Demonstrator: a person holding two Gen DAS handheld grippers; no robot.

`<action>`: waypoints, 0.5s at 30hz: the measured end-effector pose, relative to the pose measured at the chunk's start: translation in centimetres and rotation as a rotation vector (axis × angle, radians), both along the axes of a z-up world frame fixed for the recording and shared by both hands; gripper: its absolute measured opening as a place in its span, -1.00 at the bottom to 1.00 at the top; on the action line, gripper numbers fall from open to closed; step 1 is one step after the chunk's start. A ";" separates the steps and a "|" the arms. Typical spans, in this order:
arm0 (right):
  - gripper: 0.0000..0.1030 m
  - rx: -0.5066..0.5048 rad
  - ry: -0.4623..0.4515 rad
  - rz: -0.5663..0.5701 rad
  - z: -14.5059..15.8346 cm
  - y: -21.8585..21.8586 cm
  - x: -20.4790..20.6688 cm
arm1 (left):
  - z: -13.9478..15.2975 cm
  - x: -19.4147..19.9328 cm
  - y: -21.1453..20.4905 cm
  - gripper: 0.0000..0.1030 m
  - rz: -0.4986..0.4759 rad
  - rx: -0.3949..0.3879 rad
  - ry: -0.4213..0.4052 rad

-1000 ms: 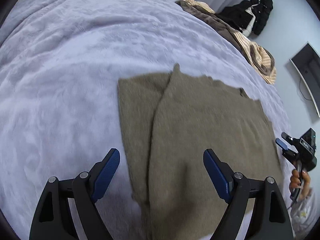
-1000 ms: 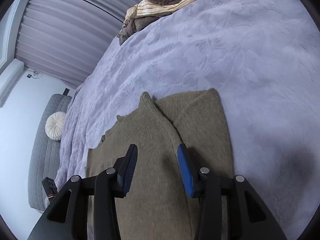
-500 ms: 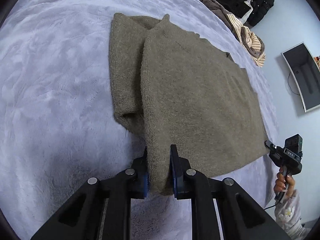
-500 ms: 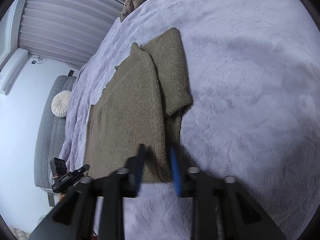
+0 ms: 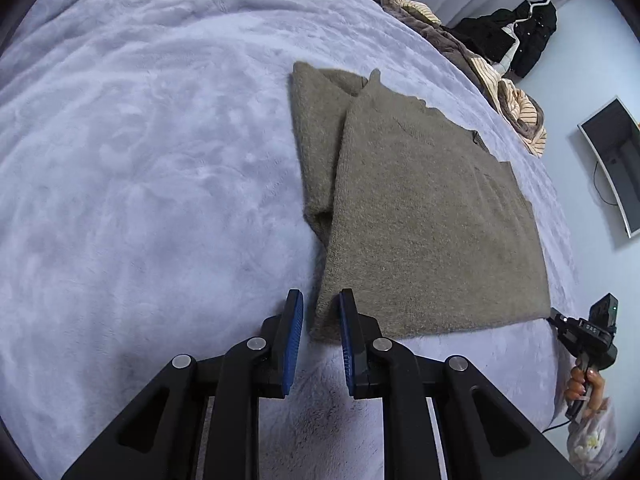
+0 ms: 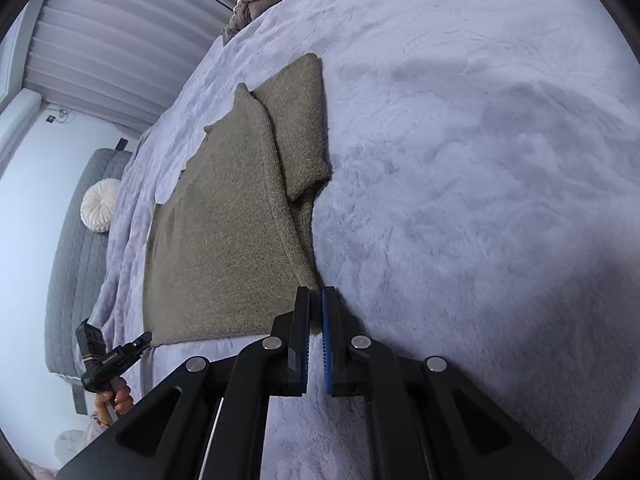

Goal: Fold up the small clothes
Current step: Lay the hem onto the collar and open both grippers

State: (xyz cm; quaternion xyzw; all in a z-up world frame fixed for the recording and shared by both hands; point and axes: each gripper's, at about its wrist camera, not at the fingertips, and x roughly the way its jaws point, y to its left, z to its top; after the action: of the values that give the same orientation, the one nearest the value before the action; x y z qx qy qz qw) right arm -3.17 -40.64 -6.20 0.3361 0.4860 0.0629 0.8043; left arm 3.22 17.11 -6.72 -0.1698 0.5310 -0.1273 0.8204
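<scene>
- Change, left hand-held gripper [image 5: 320,312]: a second ago I had its jaws spread wide over the sweater; now they have come together on the near left corner of the hem. The blue pads pinch the knit edge, so I log it as clenched on the sweater.
- Change, right hand-held gripper [image 6: 316,300]: likewise drawn in from half-spread to almost touching. It sits at the near right corner of the hem; the fabric between the pads is thin and shadowed, so I take it as gripped but cannot fully confirm it from this view.
- Change, view: the sweater now lies further out ahead of both cameras than a second ago, both hands having drawn back toward its near edge.
- Meaning for the task: with both hem corners taken, I judge the next stage to be lifting the hem and carrying it toward the neckline to halve the garment. That fold is not yet begun; the hem lies flat.
- Sweater [image 5: 420,220]: one, olive-brown knit, flat on the bed, one sleeve already folded in along its side.
- Bed [image 5: 140,180]: one, covered in a pale lilac plush blanket.
- Hand-held grippers: two, one at each hem corner.
- Heap of striped and brown clothes [image 5: 508,92]: one, at the far edge of the bed, well apart from the sweater.
- Black jacket [image 5: 520,36]: one, against the wall.
- Round white cushion [image 6: 100,206]: one.
</scene>
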 end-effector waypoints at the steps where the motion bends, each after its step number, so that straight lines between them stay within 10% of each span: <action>1: -0.90 -0.005 -0.015 -0.021 0.5 -0.4 -0.5 | 0.9 0.1 0.0 -0.64 0.002 0.017 -0.025; 8: -0.89 -0.009 -0.155 -0.023 4.6 1.7 1.7 | 3.6 6.1 -3.9 -0.64 -0.040 0.074 -0.128; 15: -0.88 -0.033 -0.079 0.023 1.9 6.7 7.8 | 2.1 13.6 -8.3 -0.64 -0.012 0.205 -0.148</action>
State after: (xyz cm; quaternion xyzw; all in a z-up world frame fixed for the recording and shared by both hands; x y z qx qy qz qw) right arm 4.62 -33.99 -4.34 0.3145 0.4585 0.0772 0.8276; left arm 16.80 8.81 -4.62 -0.0723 0.4801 -0.0895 0.8696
